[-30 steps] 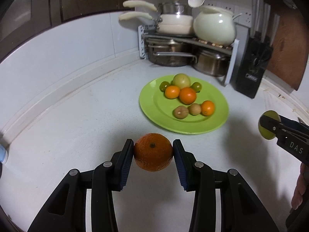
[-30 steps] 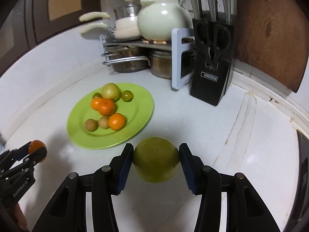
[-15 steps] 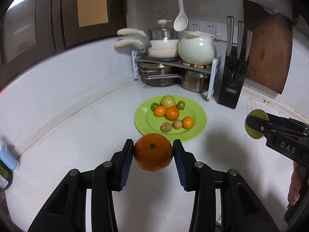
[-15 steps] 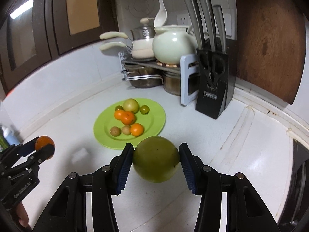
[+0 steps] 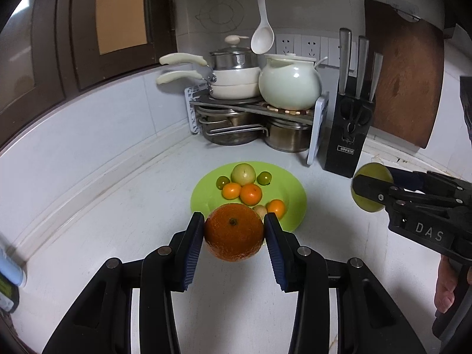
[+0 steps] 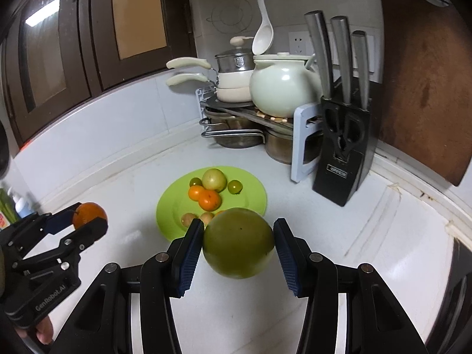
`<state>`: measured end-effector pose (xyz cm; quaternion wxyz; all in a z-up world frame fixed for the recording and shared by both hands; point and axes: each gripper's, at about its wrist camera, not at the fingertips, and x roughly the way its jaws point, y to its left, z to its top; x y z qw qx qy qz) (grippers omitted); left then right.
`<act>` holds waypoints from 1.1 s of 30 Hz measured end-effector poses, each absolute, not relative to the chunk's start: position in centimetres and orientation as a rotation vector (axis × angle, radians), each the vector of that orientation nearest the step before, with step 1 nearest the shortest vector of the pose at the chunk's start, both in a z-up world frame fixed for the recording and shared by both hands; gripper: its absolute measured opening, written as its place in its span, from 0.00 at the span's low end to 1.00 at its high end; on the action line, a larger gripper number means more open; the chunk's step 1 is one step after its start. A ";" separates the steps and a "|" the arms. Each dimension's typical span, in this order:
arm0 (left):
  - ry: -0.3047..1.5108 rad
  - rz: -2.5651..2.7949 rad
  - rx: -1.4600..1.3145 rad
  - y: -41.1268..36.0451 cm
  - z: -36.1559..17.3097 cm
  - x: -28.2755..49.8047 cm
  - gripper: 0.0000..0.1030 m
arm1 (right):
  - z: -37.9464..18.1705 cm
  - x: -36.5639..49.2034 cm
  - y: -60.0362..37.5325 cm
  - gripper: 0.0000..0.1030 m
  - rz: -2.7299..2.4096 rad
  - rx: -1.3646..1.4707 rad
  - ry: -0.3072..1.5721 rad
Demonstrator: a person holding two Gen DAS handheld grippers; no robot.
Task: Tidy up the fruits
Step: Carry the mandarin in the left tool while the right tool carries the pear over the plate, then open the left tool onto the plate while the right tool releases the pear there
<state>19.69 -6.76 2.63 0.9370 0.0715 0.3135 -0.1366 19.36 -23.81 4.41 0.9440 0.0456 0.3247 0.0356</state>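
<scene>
Orange (image 5: 233, 232) clamped in left tool (image 5: 235, 237), green fruit (image 6: 238, 243) in right tool (image 6: 238, 246), both above tabletop near plate (image 5: 296, 194); could knock piled fruit off if dropped

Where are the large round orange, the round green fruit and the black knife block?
Large round orange (image 5: 233, 231), left wrist view, front skin.
Round green fruit (image 6: 238, 243), right wrist view, front skin.
Black knife block (image 6: 342, 159), right wrist view, front face.

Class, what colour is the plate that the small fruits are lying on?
The plate is bright lime green, clearest in the right wrist view.
</scene>
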 end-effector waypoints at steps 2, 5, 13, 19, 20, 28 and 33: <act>0.648 -0.276 0.157 -7.0 2.3 20.7 0.40 | 4.3 20.5 -23.7 0.48 0.079 0.084 0.672; 0.657 -0.273 0.167 -7.1 1.8 22.1 0.40 | 4.0 21.9 -23.5 0.48 0.084 0.066 0.682; 0.696 -0.275 0.180 -7.1 -0.3 26.1 0.40 | 2.4 25.7 -23.2 0.48 0.108 0.050 0.711; 0.720 -0.286 0.198 -7.5 -1.8 28.8 0.40 | 0.8 28.3 -23.2 0.48 0.124 0.054 0.737; 0.723 -0.291 0.198 -7.5 -2.1 29.2 0.40 | 0.5 28.9 -23.2 0.48 0.130 0.058 0.744; 0.766 -0.318 0.180 -8.0 -4.1 31.9 0.40 | -1.8 31.8 -23.1 0.48 0.150 0.082 0.789; 0.789 -0.315 0.179 -8.2 -4.9 33.1 0.40 | -2.6 32.9 -23.0 0.48 0.156 0.082 0.805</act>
